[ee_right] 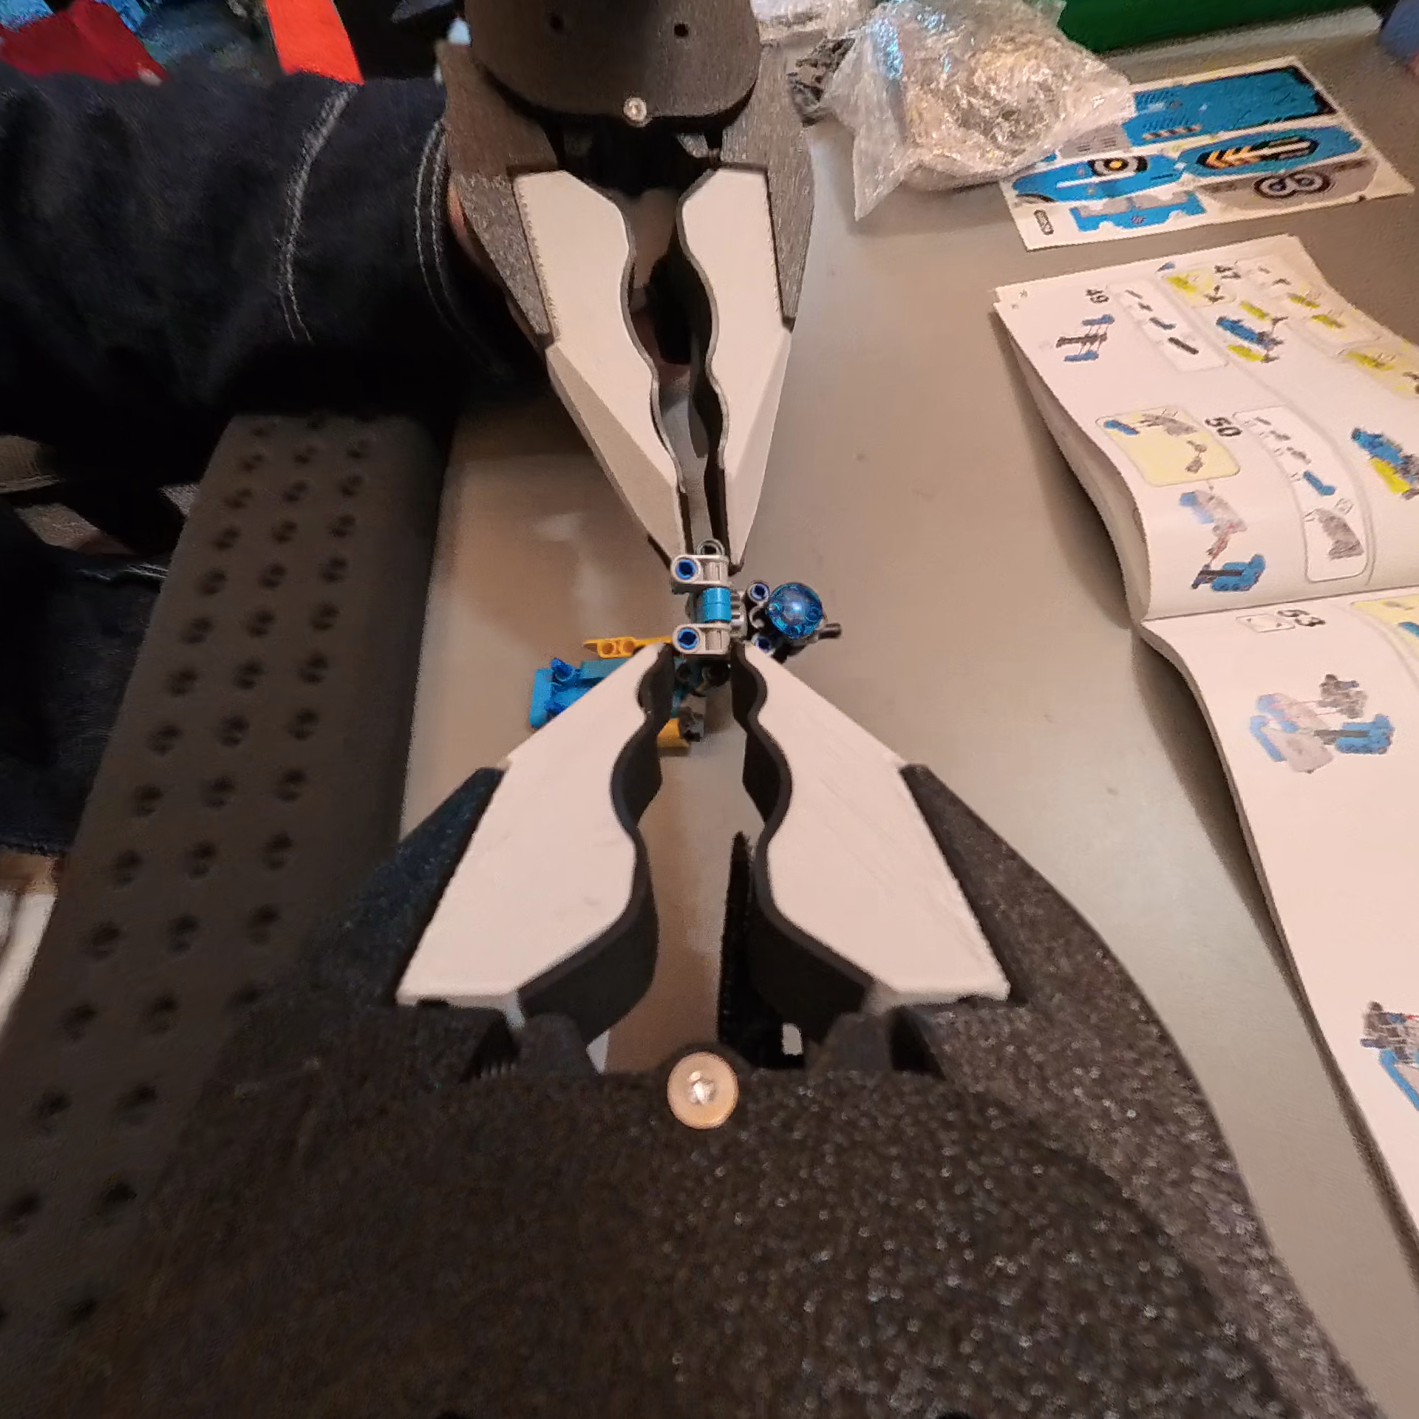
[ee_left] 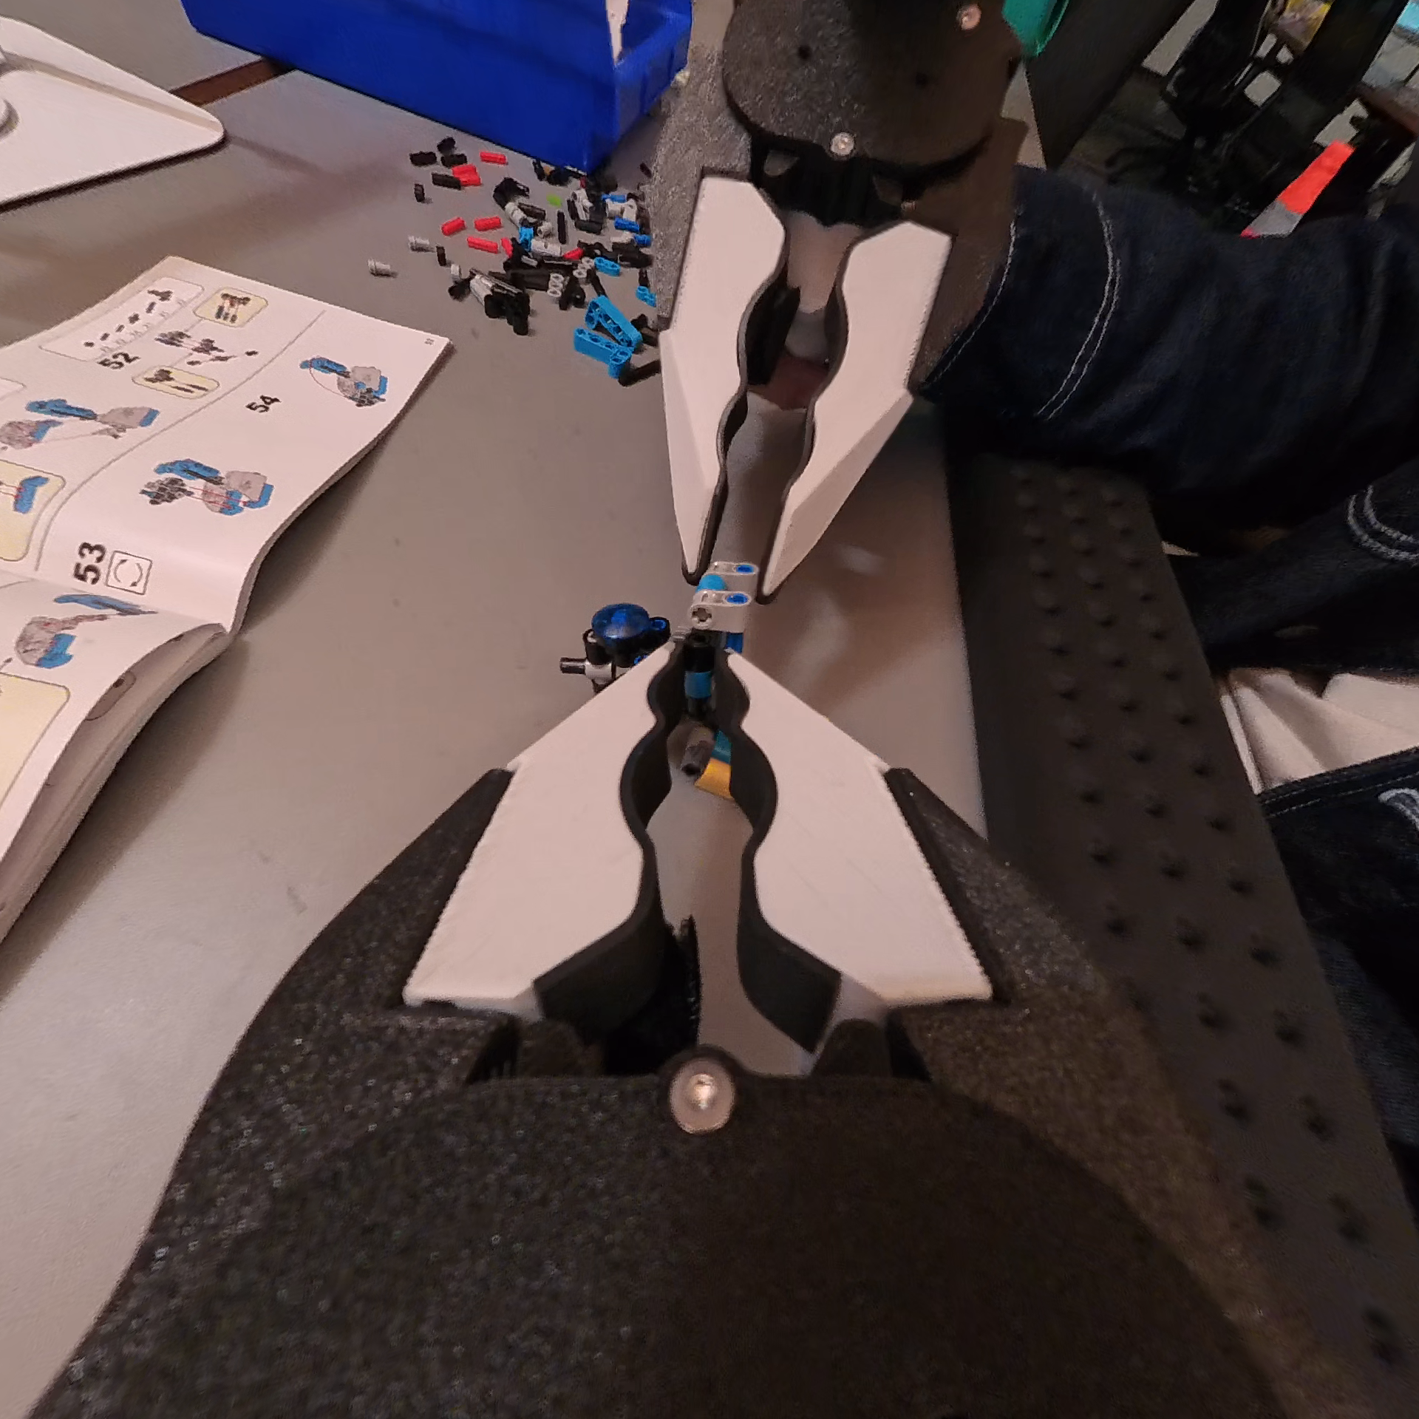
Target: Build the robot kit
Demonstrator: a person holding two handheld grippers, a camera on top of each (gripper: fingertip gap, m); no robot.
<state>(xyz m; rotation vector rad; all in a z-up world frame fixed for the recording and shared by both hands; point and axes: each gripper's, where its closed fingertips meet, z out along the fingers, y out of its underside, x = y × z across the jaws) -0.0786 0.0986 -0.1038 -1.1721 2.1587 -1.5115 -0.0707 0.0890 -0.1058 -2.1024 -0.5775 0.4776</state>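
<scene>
My left claw (ee_left: 700, 653) and right claw (ee_right: 699, 653) meet tip to tip, both pinching one small brick assembly (ee_right: 710, 606) just above the grey tabletop (ee_left: 461, 499), with an open booklet (ee_left: 192, 430) and loose parts (ee_left: 537, 230) nearby.

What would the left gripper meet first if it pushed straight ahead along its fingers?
The left gripper is already shut on the small brick assembly. Just beyond that part are the tips of the right gripper, pointing back at it. Depth is hard to judge, but nothing else lies between.
</scene>
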